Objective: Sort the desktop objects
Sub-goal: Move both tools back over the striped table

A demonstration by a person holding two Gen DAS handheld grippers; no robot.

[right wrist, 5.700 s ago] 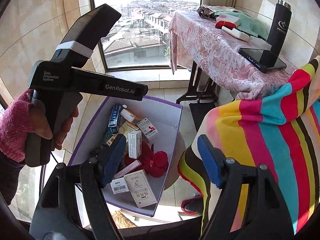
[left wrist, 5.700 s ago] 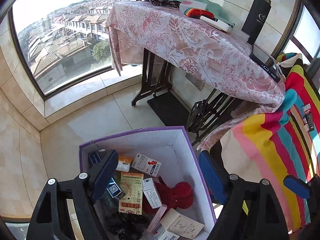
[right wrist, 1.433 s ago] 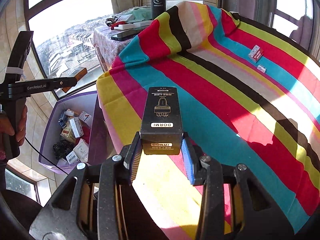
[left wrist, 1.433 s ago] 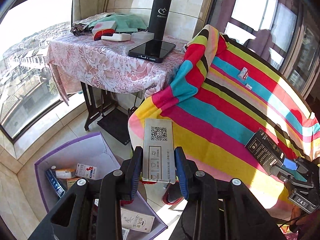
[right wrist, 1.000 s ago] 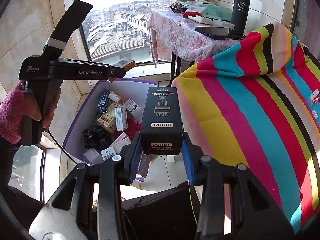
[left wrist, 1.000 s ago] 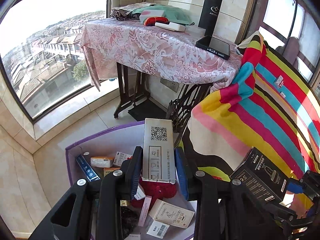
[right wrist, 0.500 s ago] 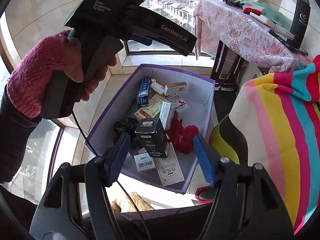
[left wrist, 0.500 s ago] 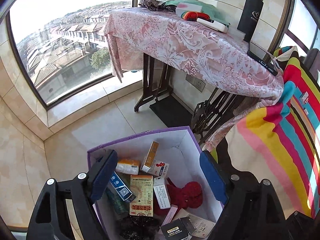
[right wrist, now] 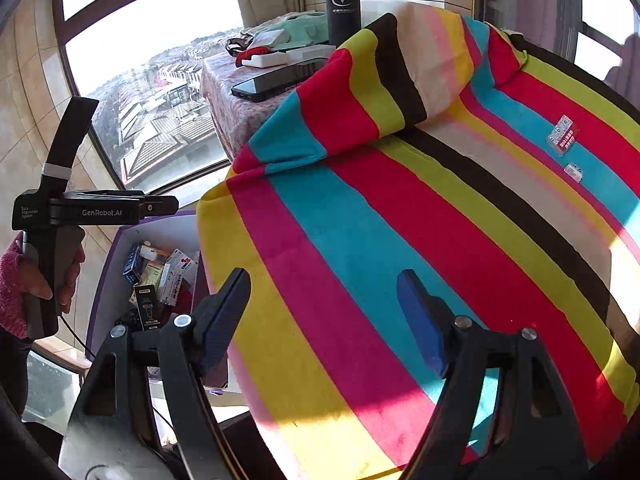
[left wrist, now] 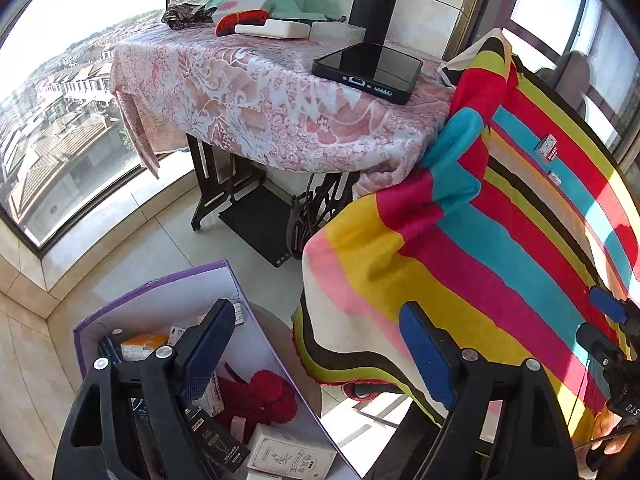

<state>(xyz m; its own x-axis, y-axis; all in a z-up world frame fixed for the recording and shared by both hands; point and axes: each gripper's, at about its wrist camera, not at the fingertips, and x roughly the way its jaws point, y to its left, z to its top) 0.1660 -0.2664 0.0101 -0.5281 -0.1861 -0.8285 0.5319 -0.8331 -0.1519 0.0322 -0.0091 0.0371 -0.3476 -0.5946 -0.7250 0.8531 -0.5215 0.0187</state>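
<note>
Most of the sorting looks done — the purple-rimmed box (left wrist: 160,300) on the floor already holds a heap of small cartons, among them the black carton (right wrist: 146,307) with a shaver pictured on it, an orange-and-white packet (left wrist: 142,344) and a red knitted thing (left wrist: 260,396). What I judge is left lies on the striped blanket (right wrist: 400,220): a small clear packet with a red label (right wrist: 563,136) and a smaller clear one (right wrist: 573,170) just below it, both well apart from my fingers.

My left gripper (left wrist: 320,360) stands wide open and empty, one blue pad over the box, the other over the blanket's hanging edge. My right gripper (right wrist: 328,312) is empty too — its jaws are opening wider, with nothing between them but the blanket below, untouched. The phone (left wrist: 368,70) and dark flask (right wrist: 342,4) on the side table with the pink cloth (left wrist: 260,120) I take to be no part of this job.
</note>
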